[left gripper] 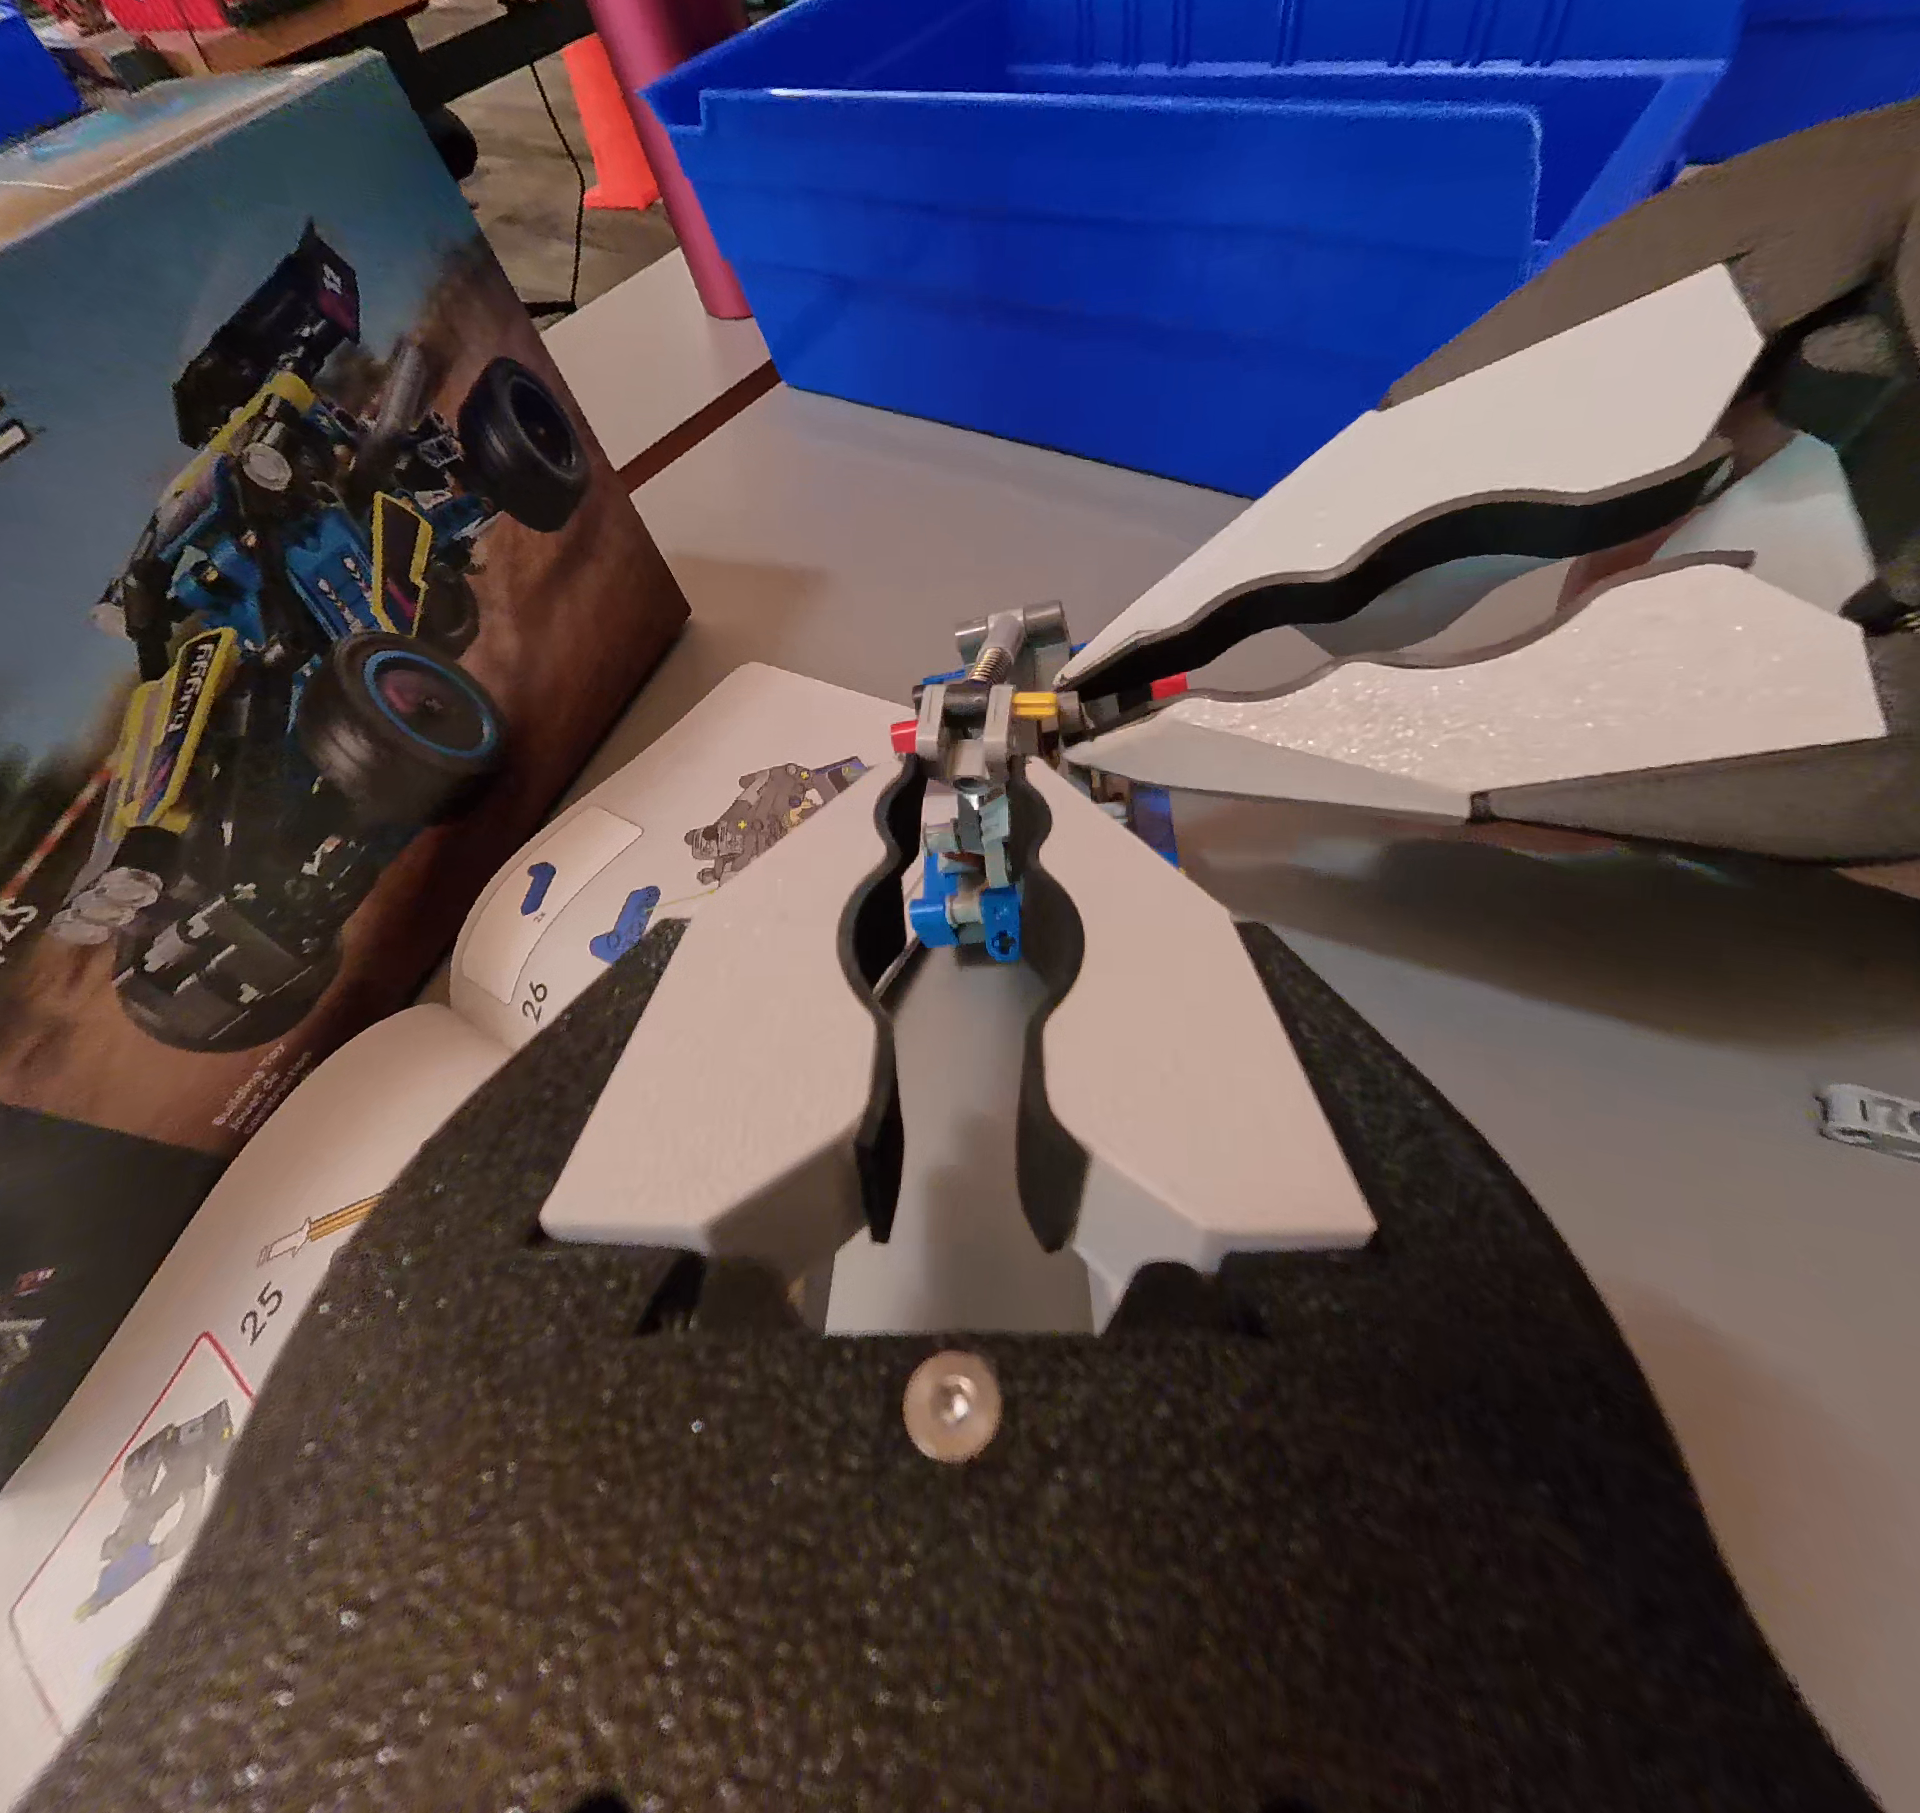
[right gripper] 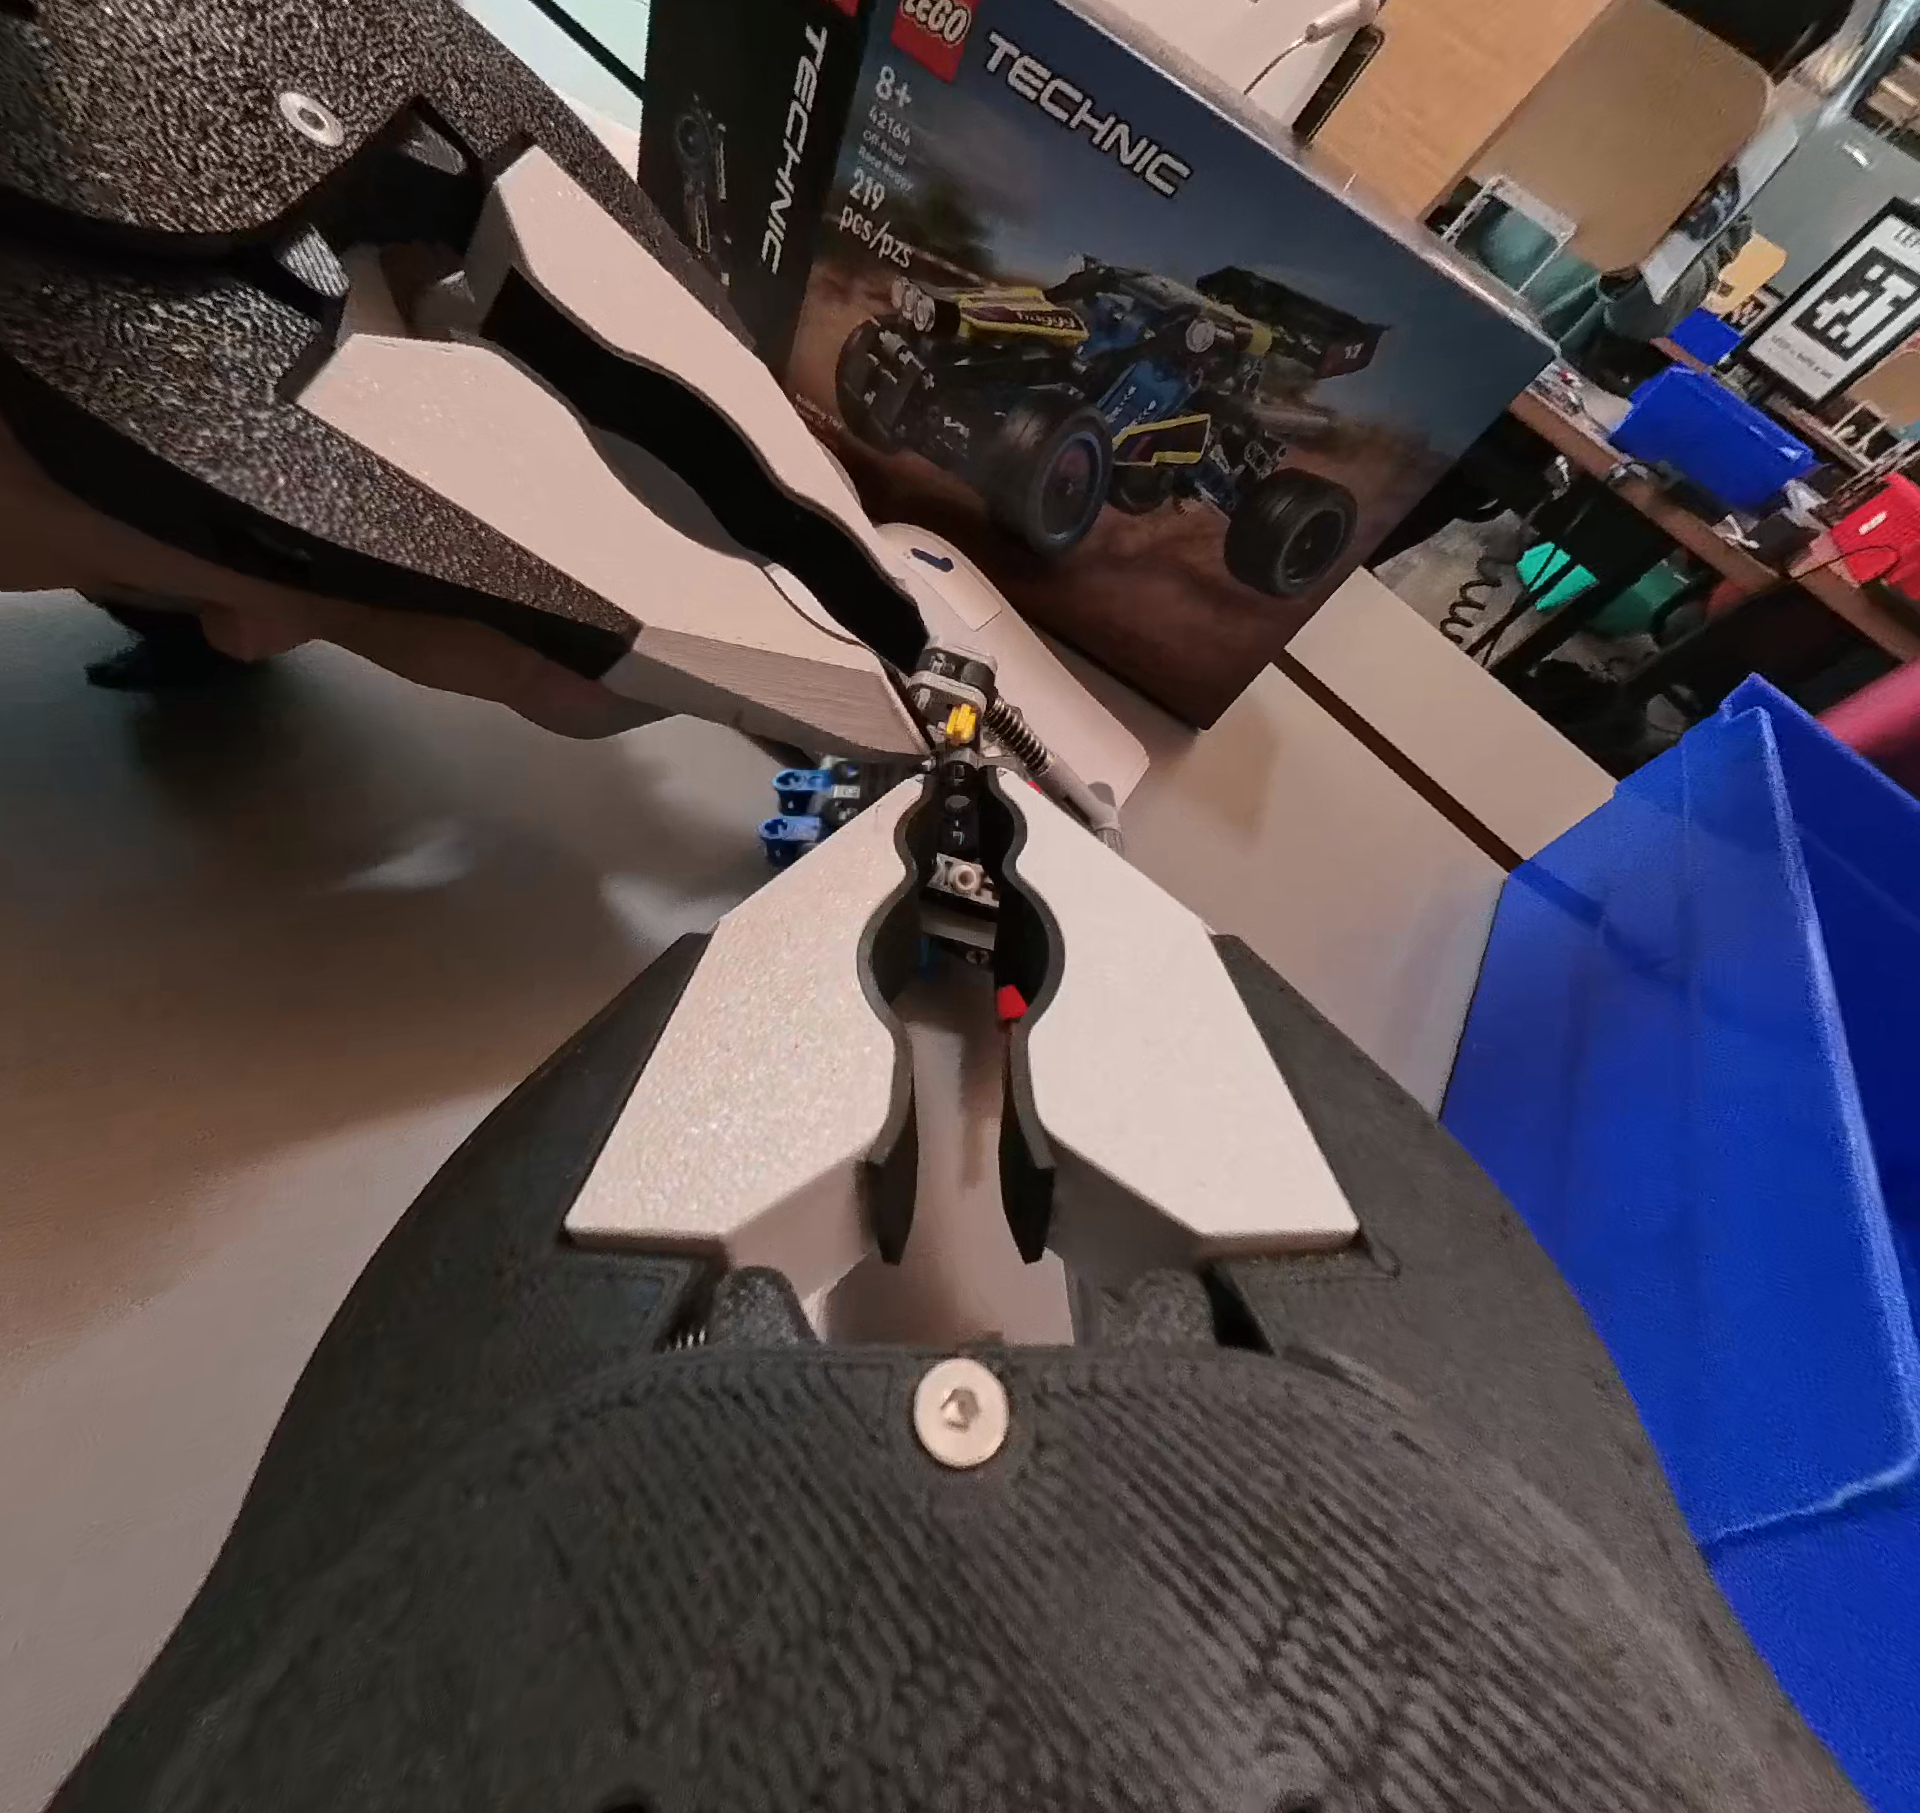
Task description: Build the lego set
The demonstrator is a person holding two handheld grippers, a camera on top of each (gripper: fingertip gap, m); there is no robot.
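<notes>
- The left gripper (left gripper: 961,776) has its fingers (left gripper: 800,932) closed on a small brick-built assembly (left gripper: 971,828) of grey and blue parts with a spring shock absorber (left gripper: 1000,657) at its far end; the assembly stands up between the fingertips, above the surface (left gripper: 935,516)
- The right gripper (left gripper: 1065,714) comes in from the right in the left wrist view, its fingers nearly together and pinching a thin dark axle with a red end (left gripper: 1169,688) at the side of the assembly, just beside a yellow axle stub (left gripper: 1034,703)
- In the right wrist view the same red tip (right gripper: 1006,1005) lies between that gripper's fingers (right gripper: 1143,984), and the two grippers meet at the assembly (right gripper: 961,714)
- An open instruction booklet (left gripper: 623,828) lies on the surface under and just left of the assembly
- A toy car box (left gripper: 260,568) stands upright behind the booklet
- A blue bin (left gripper: 1143,205) sits at the far right of the surface
- A loose grey piece (left gripper: 1870,1124) lies on the surface to the right
</notes>
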